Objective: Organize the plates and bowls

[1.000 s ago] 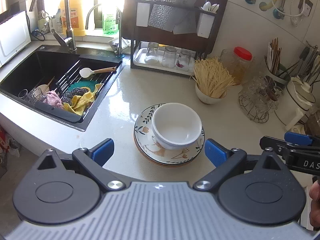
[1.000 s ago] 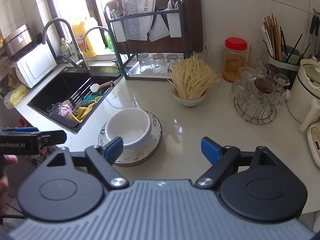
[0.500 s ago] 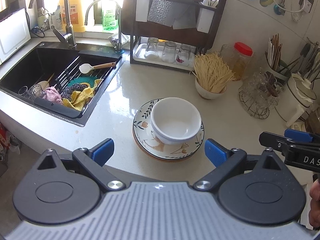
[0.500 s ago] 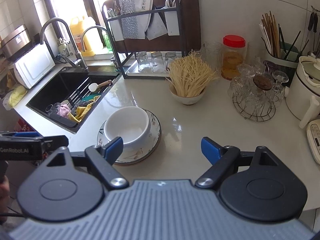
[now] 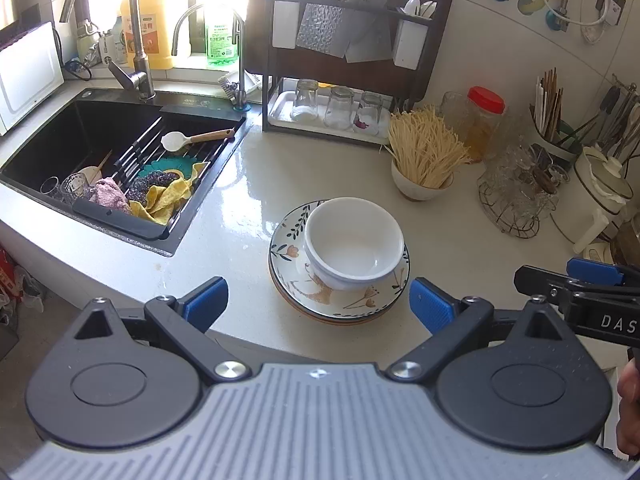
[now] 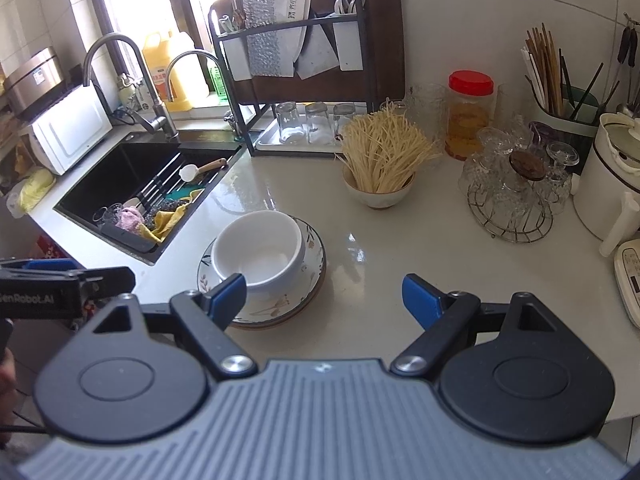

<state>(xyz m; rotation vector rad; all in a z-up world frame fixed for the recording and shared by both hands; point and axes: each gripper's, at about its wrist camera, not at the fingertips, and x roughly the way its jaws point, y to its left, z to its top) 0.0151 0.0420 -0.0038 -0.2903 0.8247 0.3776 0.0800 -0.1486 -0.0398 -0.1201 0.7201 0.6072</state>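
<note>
A white bowl [image 5: 354,240] [image 6: 258,250] sits upright on a stack of floral plates [image 5: 288,252] [image 6: 314,252] near the front edge of the pale counter. My left gripper [image 5: 318,306] hovers in front of the stack, open, nothing between its blue pads. My right gripper [image 6: 324,298] is also open and empty; its left pad overlaps the bowl's near rim in the picture, and the stack lies to its left. Each gripper shows at the edge of the other's view.
A black sink [image 5: 100,140] with a rack, cloths and a spoon lies to the left. A bowl of noodle sticks [image 5: 424,164], a dish rack with glasses [image 5: 340,108], a red-lidded jar [image 5: 484,120], a wire glass holder [image 5: 516,196] and a white kettle [image 6: 616,176] stand behind and right.
The picture drifts only slightly in both views. The bowl and plates have not moved, and both grippers stay open.
</note>
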